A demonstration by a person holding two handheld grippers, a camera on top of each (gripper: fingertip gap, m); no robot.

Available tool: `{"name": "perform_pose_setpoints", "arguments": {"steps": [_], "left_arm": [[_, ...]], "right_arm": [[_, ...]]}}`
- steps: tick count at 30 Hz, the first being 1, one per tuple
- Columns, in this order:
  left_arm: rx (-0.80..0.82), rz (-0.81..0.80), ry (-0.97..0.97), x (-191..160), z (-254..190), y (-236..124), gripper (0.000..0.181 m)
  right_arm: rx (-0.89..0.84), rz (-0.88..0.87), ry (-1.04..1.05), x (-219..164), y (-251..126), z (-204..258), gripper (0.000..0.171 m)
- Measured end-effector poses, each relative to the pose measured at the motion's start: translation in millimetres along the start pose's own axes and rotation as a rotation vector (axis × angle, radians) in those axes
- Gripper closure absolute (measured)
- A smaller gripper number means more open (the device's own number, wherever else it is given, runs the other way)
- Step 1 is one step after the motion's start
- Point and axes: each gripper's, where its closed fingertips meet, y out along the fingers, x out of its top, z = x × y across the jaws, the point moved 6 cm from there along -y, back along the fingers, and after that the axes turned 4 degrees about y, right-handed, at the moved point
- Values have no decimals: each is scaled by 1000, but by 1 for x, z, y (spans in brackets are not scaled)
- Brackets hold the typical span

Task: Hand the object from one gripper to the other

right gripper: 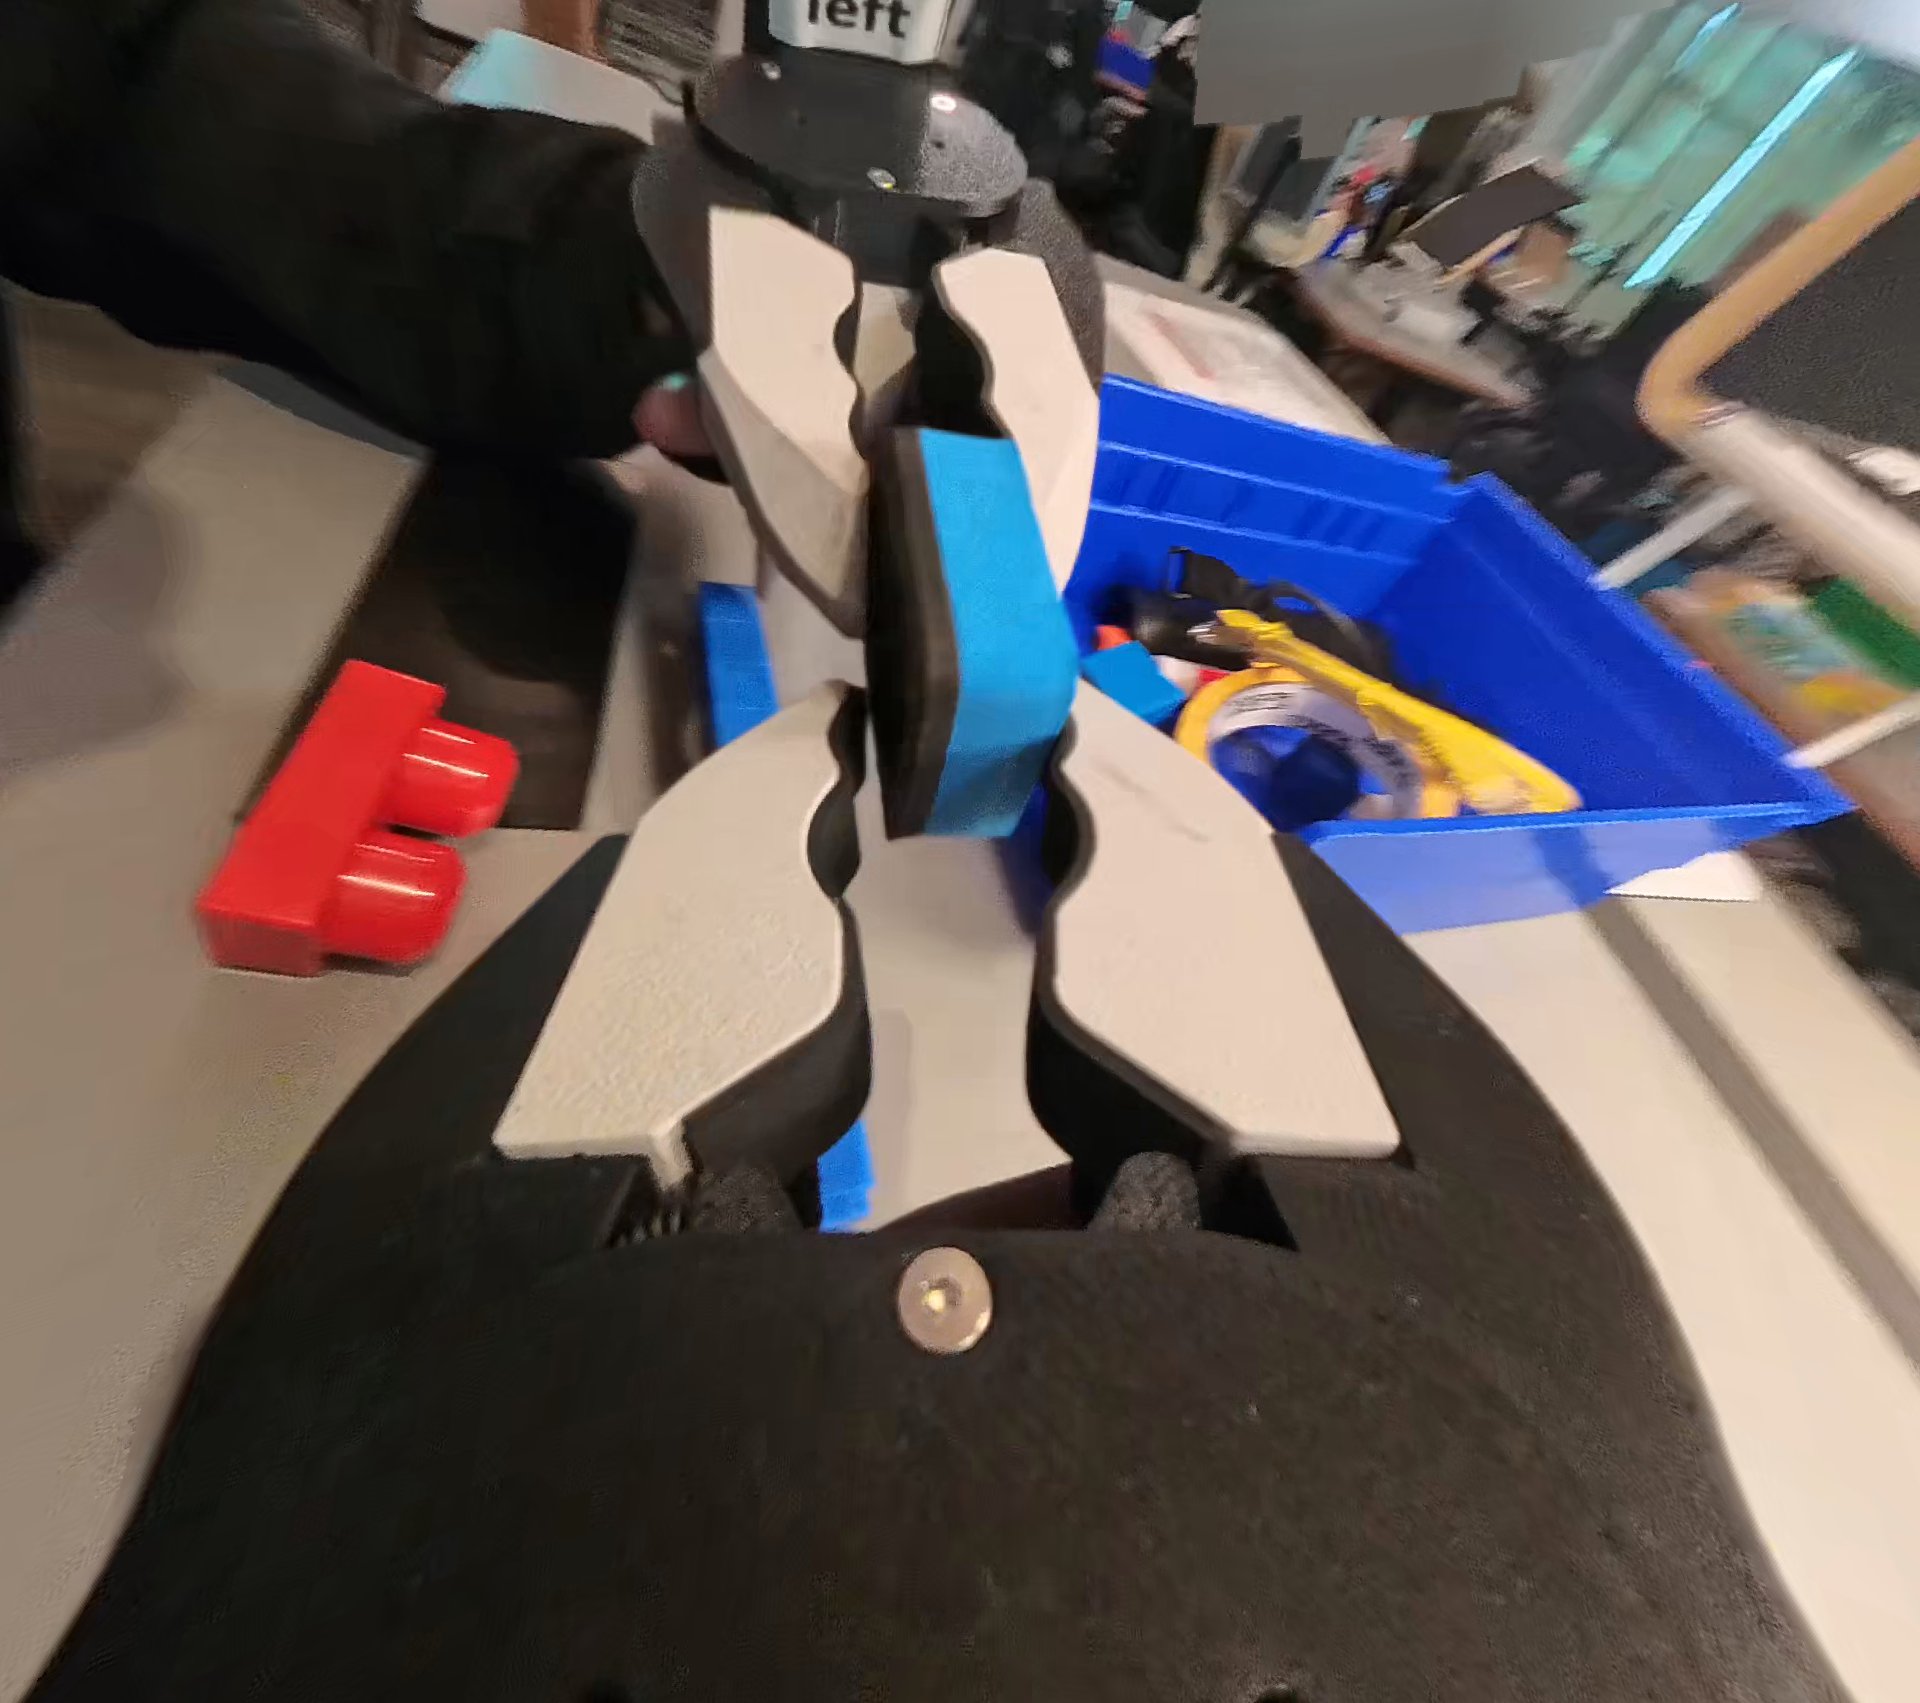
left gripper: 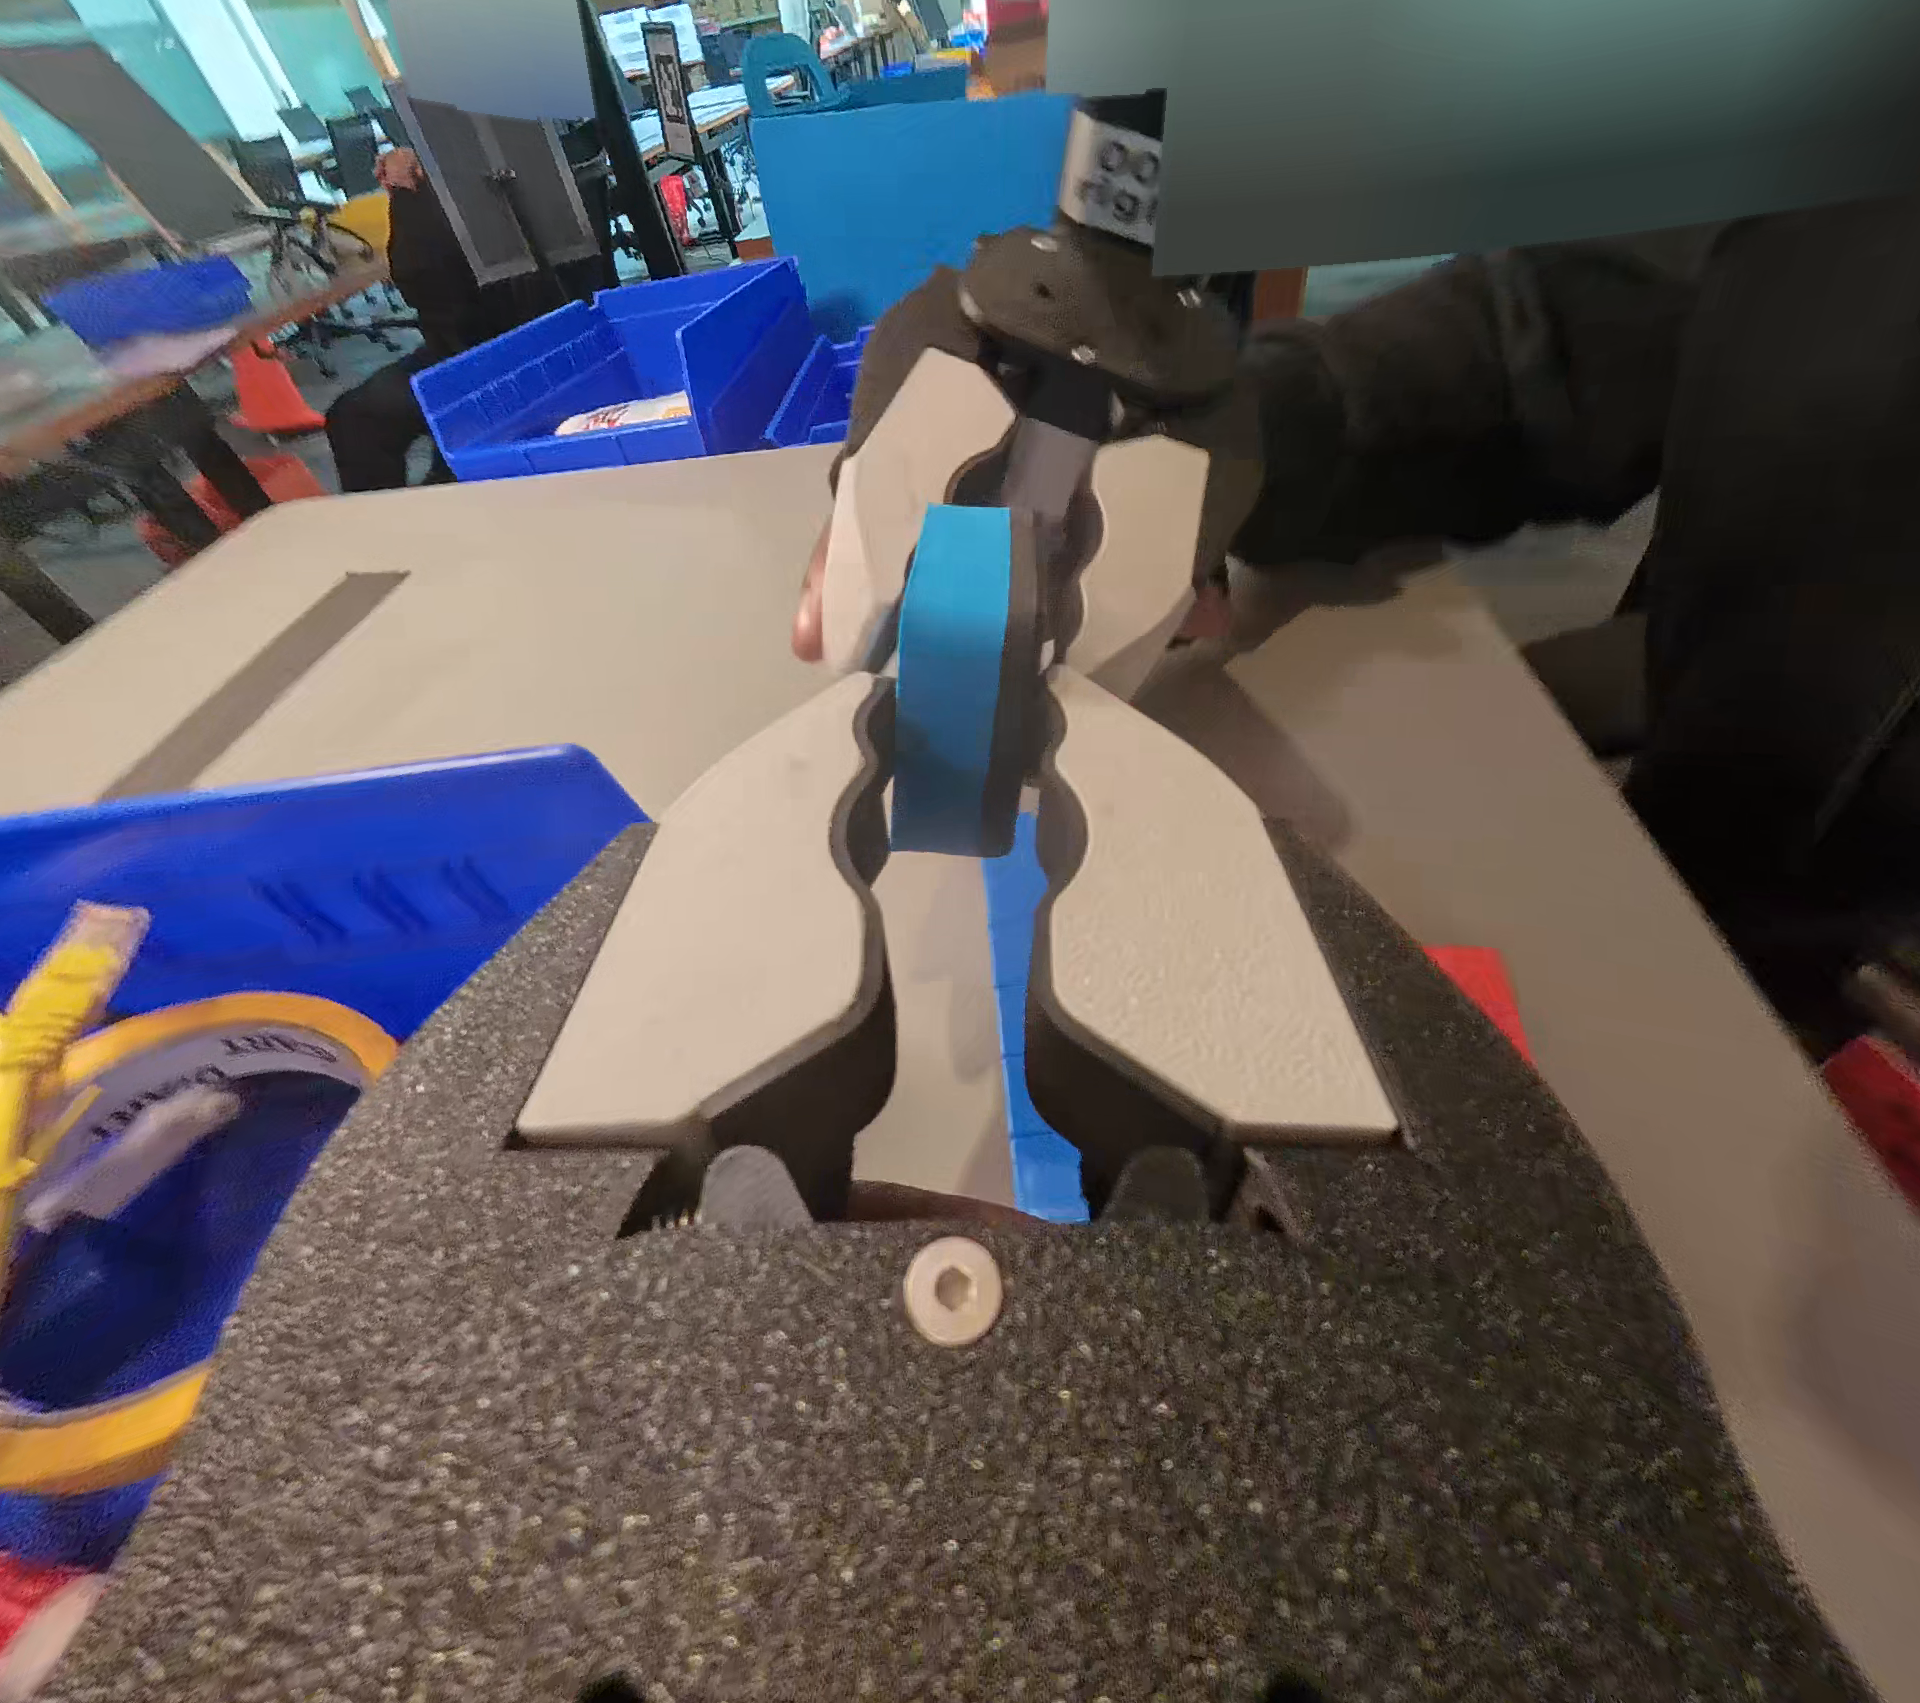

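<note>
Right wrist view, left of jaws: red block [right gripper: 353,822] on table [right gripper: 125,1082], apart from grippers. Between jaws: blue-and-black foam pad [right gripper: 977,645] upright, above table. Right gripper [right gripper: 956,770] narrowly parted, jaws pressing pad's near end. Left gripper [right gripper: 935,448] opposite, jaws closed onto pad's far end. Right of jaws: blue bin [right gripper: 1558,666] holding yellow cable [right gripper: 1351,697], tape roll [right gripper: 1257,718]. Left wrist view: left gripper [left gripper: 961,718] grips pad [left gripper: 951,677]; right gripper [left gripper: 977,510] beyond.

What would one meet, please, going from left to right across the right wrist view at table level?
Red block → blue-and-black pad, between both grippers' fingertips → tape roll → yellow cable, both inside the blue bin.
</note>
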Motion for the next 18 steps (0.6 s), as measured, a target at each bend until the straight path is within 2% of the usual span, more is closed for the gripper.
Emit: {"name": "perform_pose_setpoints", "arguments": {"steps": [3, 7, 9, 12, 14, 16, 18], "left_arm": [[-21, -58, -256, -1, 13, -4, 157], [-161, -118, -594, -4, 18, -6, 156], [-225, -131, -699, -6, 17, -5, 157], [-295, -84, -738, -11, 11, -1, 157], [-306, -62, -743, -14, 8, 2, 156], [-314, -74, -751, -13, 7, 4, 157], [-289, -65, -715, -14, 8, 4, 156]], "right_arm": [[-173, -19, -229, 0, -4, -6, 122], [-277, -6, -549, -1, -6, 0, 107], [-312, 16, -646, -2, -4, 3, 95], [-310, -8, -676, 1, -2, 8, 83], [-299, -20, -673, 3, -3, 10, 86], [-269, -23, -671, 2, -4, 12, 108], [-241, -12, -615, 1, -4, 11, 113]]}}
